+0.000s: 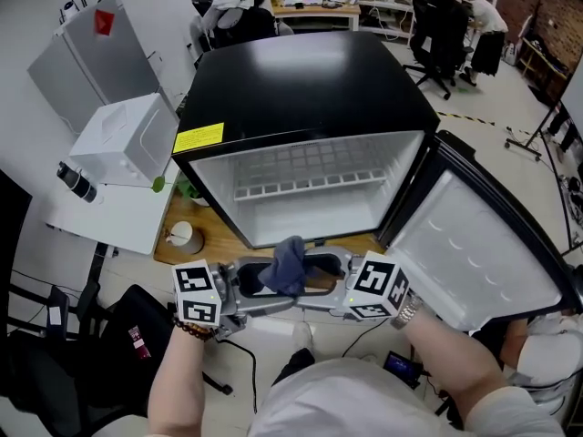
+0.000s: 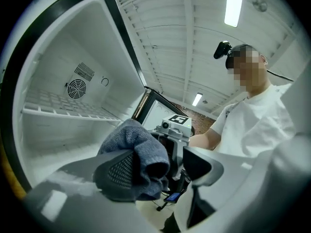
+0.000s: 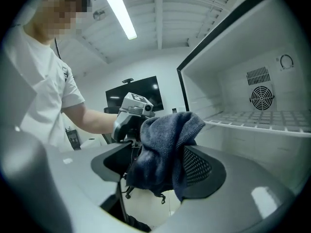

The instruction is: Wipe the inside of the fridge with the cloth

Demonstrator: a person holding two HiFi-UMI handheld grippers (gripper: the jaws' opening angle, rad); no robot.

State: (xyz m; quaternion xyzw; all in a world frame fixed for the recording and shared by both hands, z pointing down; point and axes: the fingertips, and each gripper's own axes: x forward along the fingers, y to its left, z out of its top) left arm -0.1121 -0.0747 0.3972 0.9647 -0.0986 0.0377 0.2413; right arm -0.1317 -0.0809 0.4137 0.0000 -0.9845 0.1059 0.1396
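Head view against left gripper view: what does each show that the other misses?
Only the head view: the fridge's black top with its yellow sticker, and a white box beside the fridge. Only the left gripper view: the round fan vent on the fridge's back wall, and a ceiling light. Both: the blue-grey cloth and the wire shelf.

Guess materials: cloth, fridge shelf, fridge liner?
Cloth: blue-grey terry or microfibre, matte; fuzzy nap, soft folds.
Shelf: probably white coated wire; open grid of thin bars.
Liner: white plastic by its look; smooth, moulded, faint sheen.
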